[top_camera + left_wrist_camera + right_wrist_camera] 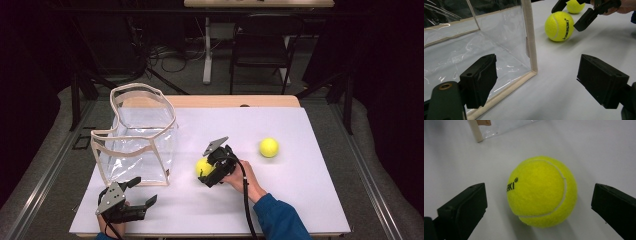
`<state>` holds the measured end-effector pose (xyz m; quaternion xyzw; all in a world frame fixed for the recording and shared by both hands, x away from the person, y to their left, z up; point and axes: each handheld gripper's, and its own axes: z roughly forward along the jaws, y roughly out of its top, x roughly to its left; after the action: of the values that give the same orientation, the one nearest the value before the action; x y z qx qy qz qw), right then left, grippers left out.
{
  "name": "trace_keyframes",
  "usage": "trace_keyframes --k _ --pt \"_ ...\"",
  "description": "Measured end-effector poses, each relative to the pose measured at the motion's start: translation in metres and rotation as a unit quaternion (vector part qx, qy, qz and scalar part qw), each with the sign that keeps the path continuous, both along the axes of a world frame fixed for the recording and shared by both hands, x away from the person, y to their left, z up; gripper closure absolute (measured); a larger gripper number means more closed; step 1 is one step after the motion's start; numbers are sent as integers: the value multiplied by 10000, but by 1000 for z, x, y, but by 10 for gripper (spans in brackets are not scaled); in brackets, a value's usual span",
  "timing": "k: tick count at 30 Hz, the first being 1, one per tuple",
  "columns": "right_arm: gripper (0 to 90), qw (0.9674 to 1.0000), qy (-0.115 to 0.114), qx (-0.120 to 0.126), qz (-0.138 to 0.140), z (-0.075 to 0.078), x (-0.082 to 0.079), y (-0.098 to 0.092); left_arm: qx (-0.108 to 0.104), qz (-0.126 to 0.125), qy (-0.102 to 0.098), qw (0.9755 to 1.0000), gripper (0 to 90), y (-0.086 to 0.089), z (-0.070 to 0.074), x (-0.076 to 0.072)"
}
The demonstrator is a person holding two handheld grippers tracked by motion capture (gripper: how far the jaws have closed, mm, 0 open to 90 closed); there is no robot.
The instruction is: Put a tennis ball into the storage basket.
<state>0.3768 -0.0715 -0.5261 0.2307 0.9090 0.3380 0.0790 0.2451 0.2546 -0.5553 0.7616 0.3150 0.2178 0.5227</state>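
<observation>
I judge the job barely begun: the clear plastic bag with cream fabric trim [141,135], standing open at the left centre of the high view, looks empty, and both balls are out on the white table top [300,200]. My right gripper [212,170] sits at the middle of the high view with its jaws spread wide on either side of the nearer yellow felt tennis ball [542,191], which fills the centre of the right gripper view, resting on the table and not yet pinched. The grasp, the lift and the drop into the bag all remain, by my reckoning. My left gripper [142,192] waits at the lower left, jaws released and grasping nothing, just beside the bag's lower corner. Counting: two tennis balls, the second yellow ball [269,147] lying well apart toward the right; one bag; two grippers.
</observation>
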Motion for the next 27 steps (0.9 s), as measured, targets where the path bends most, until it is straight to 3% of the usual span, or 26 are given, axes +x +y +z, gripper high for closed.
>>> trace_keyframes --k 14,21,27 --pt "68 9995 79 -295 44 -5 6 13 -25 -20 7 10000 159 0 0 -1" --pt "197 9987 201 -455 -118 -11 9 15 -10 -34 -21 10000 159 0 0 0" --pt "246 9984 350 -434 -117 -14 10 18 -29 -14 34 10000 159 1 -1 1"
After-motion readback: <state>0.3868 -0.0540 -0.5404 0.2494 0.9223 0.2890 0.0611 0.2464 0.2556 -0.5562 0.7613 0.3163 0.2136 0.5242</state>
